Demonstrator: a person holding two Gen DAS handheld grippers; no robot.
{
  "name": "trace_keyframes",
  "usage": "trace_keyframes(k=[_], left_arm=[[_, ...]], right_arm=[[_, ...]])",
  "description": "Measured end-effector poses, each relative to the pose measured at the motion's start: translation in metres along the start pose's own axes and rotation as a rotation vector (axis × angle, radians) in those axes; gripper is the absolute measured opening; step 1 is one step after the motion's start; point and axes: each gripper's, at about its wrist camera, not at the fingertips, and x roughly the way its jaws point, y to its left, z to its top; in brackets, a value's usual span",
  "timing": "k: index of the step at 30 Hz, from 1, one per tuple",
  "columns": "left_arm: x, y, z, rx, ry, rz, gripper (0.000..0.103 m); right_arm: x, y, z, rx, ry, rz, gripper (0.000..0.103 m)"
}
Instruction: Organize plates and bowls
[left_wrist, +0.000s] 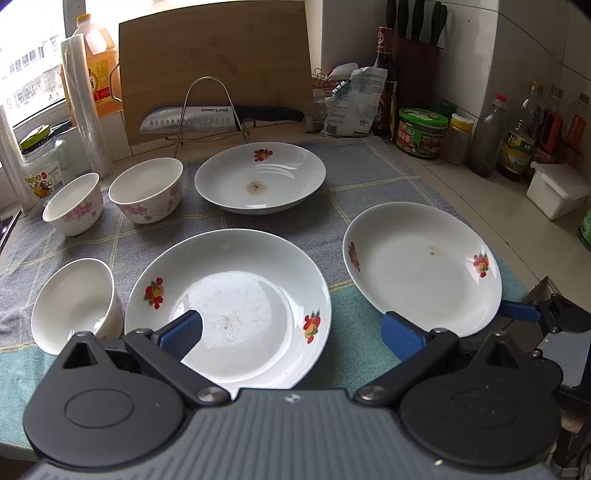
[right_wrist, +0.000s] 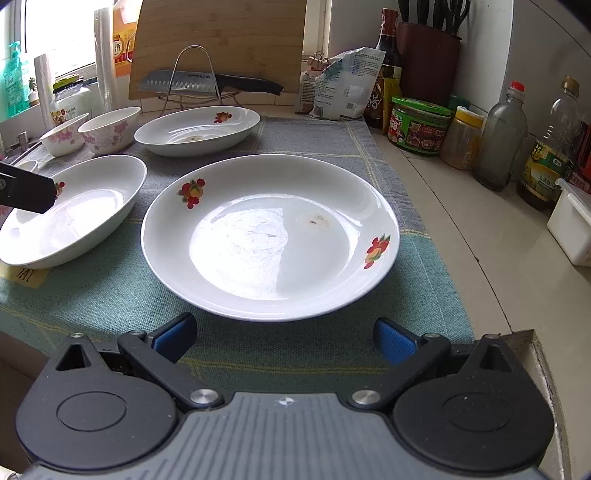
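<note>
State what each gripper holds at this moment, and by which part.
Nothing is held. The left gripper hangs open over the near plate; the right gripper is open just short of the right plate.

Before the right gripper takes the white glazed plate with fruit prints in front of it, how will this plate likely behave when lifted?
The white glazed plate with fruit prints looks rigid and ceramic, so probably fragile if dropped. Its glossy surface reflects light strongly, so the open right gripper may slip on the rim. The rim is thin and sloped, so a one-sided pinch would likely let it tilt.
</note>
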Motion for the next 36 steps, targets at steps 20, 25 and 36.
trace_keyframes(k=[20, 25, 36], left_arm=[[0.069, -0.037, 0.068, 0.266, 0.044, -0.227, 0.102], [0.100, -0.056, 0.082, 0.359, 0.084, -0.296, 0.102], [0.158, -0.069, 0.083, 0.420, 0.254, -0.393, 0.102]], right_arm=[[0.014, 0.000, 0.010, -0.010, -0.010, 0.035, 0.103], [0.014, 0.001, 0.011, -0.002, 0.000, 0.026, 0.103], [0.014, 0.002, 0.012, 0.008, 0.016, 0.014, 0.103]])
